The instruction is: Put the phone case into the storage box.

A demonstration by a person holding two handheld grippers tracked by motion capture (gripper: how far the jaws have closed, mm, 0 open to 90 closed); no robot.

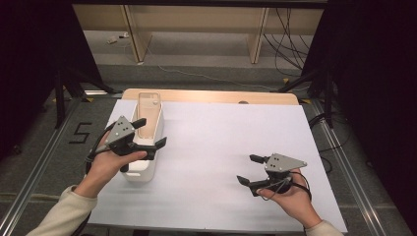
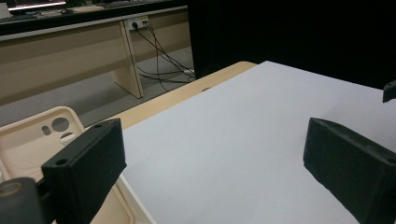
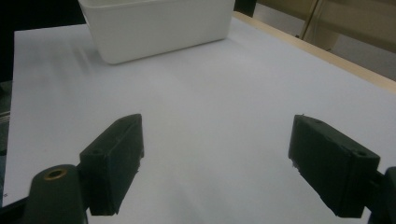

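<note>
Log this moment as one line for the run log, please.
left gripper: open, over white plastic bin | bin: holds beige phone case | right gripper: open, empty, above white table sheet

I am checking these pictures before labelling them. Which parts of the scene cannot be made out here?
- Bin near end, high view: the left gripper and the hand cover it.
- Phone case lower part, left gripper view: hidden behind the near jaw and cut by the frame edge.
- Bin inside, right gripper view: the white wall faces the camera and the top edge cuts the rim.
- Small item on the floor, high view: too small to name.
</note>
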